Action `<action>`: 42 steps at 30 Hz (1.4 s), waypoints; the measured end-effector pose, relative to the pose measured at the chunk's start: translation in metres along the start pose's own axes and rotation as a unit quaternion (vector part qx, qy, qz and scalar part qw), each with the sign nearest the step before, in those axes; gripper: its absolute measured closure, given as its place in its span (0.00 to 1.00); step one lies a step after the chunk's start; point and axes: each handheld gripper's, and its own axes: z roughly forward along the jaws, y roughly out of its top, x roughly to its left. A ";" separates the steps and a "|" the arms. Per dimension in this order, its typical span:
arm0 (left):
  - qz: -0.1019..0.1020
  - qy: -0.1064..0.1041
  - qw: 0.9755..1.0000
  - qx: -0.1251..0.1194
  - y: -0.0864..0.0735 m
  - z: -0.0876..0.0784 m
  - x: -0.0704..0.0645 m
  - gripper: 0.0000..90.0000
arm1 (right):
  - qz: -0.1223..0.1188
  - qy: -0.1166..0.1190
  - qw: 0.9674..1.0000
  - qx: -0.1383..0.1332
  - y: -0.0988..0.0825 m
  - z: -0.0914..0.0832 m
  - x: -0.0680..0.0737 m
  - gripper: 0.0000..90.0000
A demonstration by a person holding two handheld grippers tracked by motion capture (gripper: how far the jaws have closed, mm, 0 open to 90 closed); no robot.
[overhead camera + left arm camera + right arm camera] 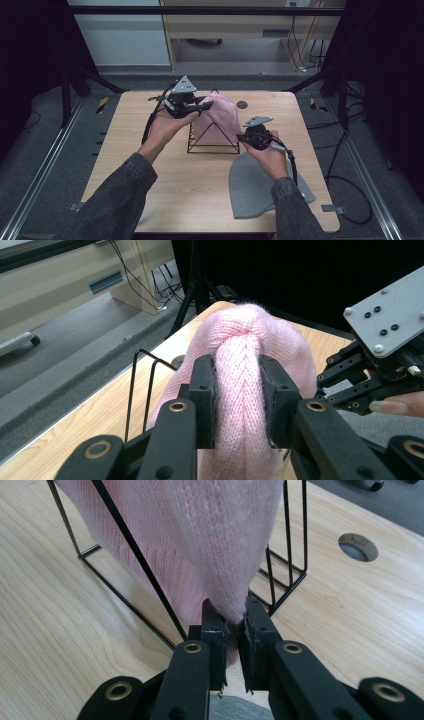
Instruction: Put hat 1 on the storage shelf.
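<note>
Two grips on pink knitted beanie, draped over black wire pyramid rack mid-worktop: left gripper fingers clamp its upper fold, right gripper fingers pinch its lower hem, long axis sloping between.

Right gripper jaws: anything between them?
Yes: the right gripper pinches the lower edge of the pink knit hat draped over the black wire rack, seen in the right gripper view.

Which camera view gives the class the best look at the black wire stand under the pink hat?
The high view: it shows the wire stand whole, as a triangular frame on the table with the pink hat draped over it. The right gripper view shows its lower rods close up; the left gripper view shows two rods beside the hat.
</note>
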 end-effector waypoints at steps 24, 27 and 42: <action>-0.002 -0.007 0.999 0.048 -0.015 0.015 -0.008 0.78 | 0.026 -0.051 0.998 0.028 -0.035 -0.031 -0.020 0.53; -0.007 -0.010 0.999 0.051 -0.018 0.018 -0.008 0.78 | 0.032 -0.055 0.997 0.032 -0.039 -0.033 -0.024 0.53; -0.027 -0.008 0.998 0.055 -0.026 0.018 -0.008 0.63 | 0.056 -0.067 0.995 0.043 -0.067 -0.045 -0.039 0.53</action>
